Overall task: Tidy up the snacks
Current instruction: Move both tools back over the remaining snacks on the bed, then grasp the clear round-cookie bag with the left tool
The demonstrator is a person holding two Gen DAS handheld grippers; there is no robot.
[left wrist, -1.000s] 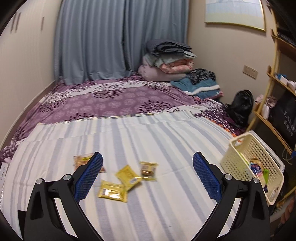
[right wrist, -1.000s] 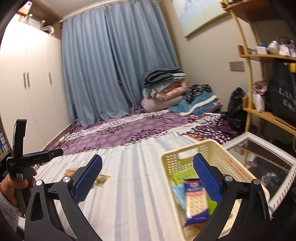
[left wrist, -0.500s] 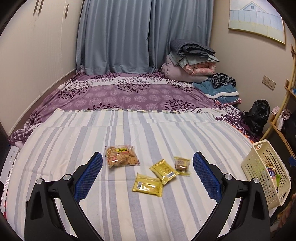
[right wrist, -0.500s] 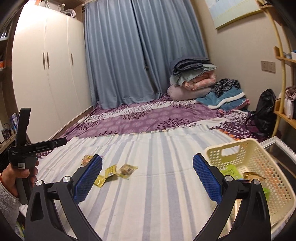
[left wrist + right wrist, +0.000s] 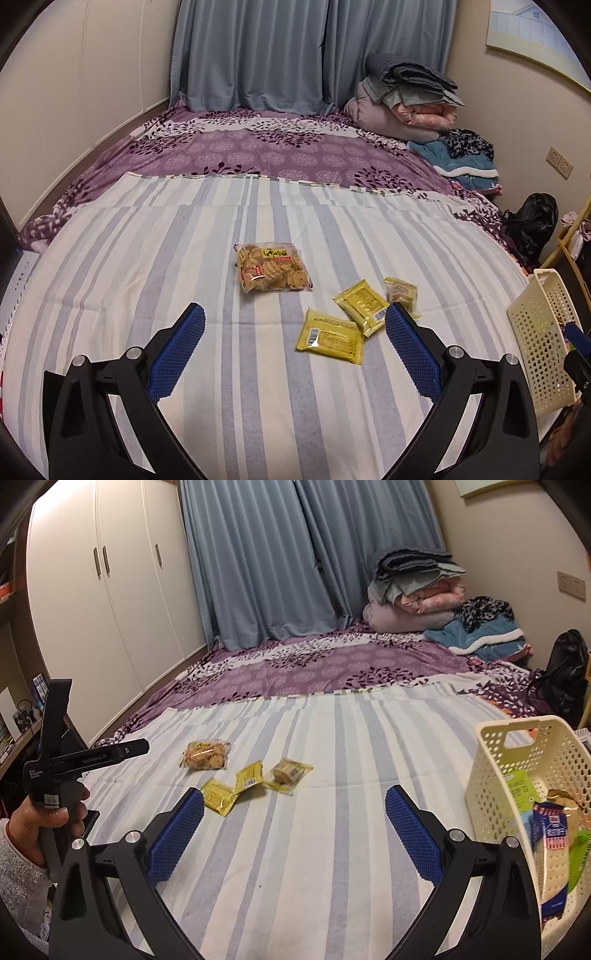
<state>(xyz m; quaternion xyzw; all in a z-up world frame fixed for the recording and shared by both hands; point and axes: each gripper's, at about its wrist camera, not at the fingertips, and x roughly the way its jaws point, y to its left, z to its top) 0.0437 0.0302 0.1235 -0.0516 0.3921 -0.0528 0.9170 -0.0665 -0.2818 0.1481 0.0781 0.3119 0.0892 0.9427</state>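
Broadly, bed: striped sheet (image 5: 258, 387) carries all loose snacks.
Basket (image 5: 546, 760): at the sheet's right edge; contents visible only from the right wrist, probably biscuit packs.
Grippers: left gripper (image 5: 293, 349) and right gripper (image 5: 294, 829) gape wide, empty.
Snacks: cookie bag (image 5: 272, 266), yellow packets (image 5: 332, 336) mid-sheet.

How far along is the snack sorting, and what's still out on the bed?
Done: several packets already lie in the cream perforated plastic basket, including a blue-and-red wrapped bar. In hand: nothing; the left gripper and right gripper both have their jaws open and empty. Left: four packets on the striped sheet — clear bag of round biscuits, two yellow foil packets, and small clear-wrapped cake.
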